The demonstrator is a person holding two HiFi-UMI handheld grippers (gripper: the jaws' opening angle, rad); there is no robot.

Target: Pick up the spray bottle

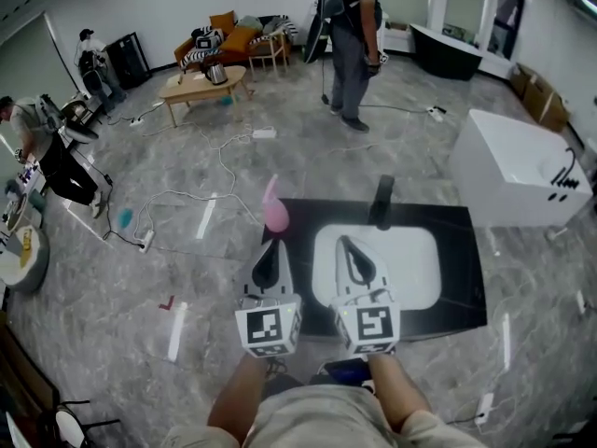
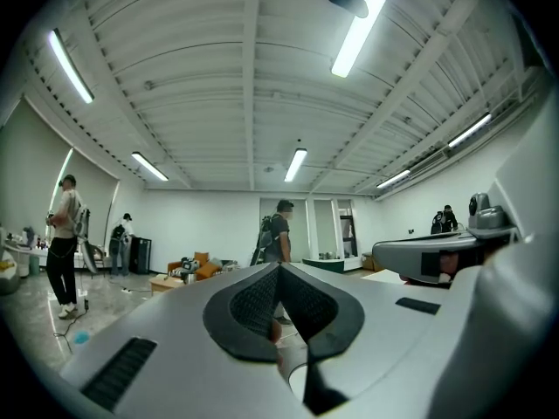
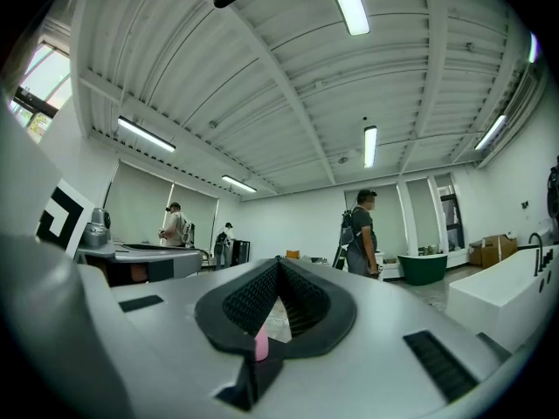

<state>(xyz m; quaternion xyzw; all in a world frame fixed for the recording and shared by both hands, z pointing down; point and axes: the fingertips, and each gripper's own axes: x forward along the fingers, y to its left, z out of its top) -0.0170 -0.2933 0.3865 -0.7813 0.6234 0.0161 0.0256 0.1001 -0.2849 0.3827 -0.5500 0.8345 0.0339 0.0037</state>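
Both my tongs are pinched together on nothing: the left gripper (image 1: 269,250) and the right gripper (image 1: 350,248) show ribbed black rubber pads set in smooth grey shells. The glossy pink spray bottle (image 1: 276,208), teardrop-shaped, stands at twelve o'clock of the left gripper. It sits on the flat black counter (image 1: 462,241), at ten o'clock of the rounded white basin (image 1: 410,259). Any label is too small to read.

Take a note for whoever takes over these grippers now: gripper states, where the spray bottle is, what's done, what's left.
Left gripper: shut, empty.
Right gripper: shut, empty.
Pink spray bottle: standing at the far left corner of the black counter, just ahead of the left gripper, untouched.
Done: nothing yet.
Left: open a gripper, close on the bottle, lift.
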